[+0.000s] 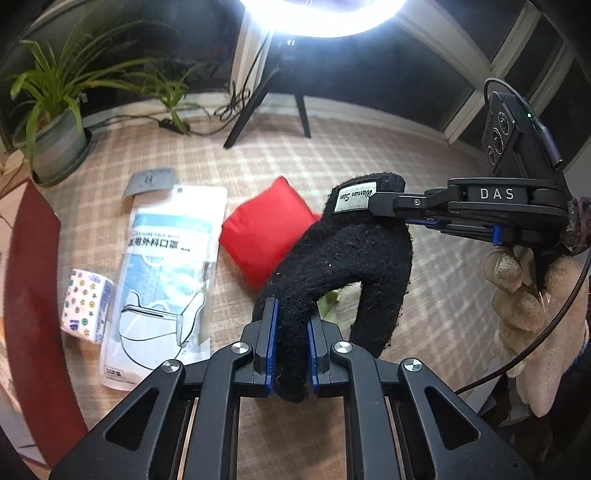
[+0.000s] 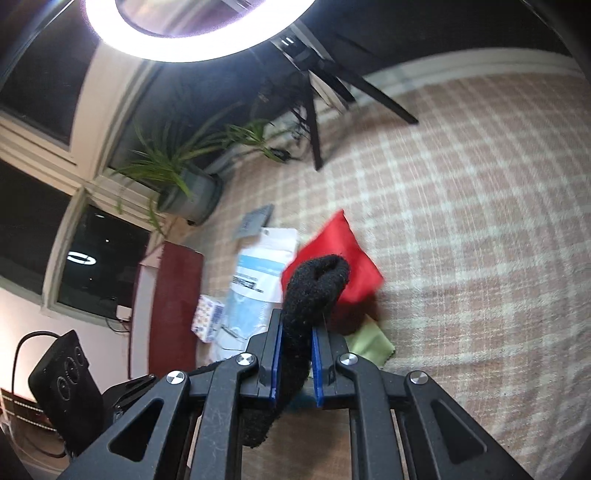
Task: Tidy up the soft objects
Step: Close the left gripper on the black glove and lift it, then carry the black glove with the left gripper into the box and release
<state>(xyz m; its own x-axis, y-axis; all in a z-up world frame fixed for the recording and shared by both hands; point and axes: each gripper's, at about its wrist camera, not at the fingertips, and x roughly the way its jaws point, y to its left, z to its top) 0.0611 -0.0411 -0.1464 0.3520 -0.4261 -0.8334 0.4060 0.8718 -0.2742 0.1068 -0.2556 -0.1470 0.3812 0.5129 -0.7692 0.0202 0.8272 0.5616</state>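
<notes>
Checked cloth covers the worktop (image 1: 369,155), lit by a ring lamp (image 1: 317,14) on a tripod, with a potted plant (image 1: 55,122) at the back. Both tools clamp one black glove (image 1: 343,243) held off the surface — the left tool (image 1: 291,343) pinches one end, the right tool (image 2: 297,360) the cuff end by its label. Beneath lie a red pouch (image 1: 266,236), a mask packet (image 1: 166,280), a tissue pack (image 1: 86,302) and what may be a green cloth (image 2: 371,343).

Checked cloth surface (image 1: 369,155), filling mid-frame. At left: red pouch (image 1: 258,236), mask packet (image 1: 166,280), tissue pack (image 1: 86,304), grey card (image 1: 149,182). Upper left: potted plant (image 1: 55,144).
</notes>
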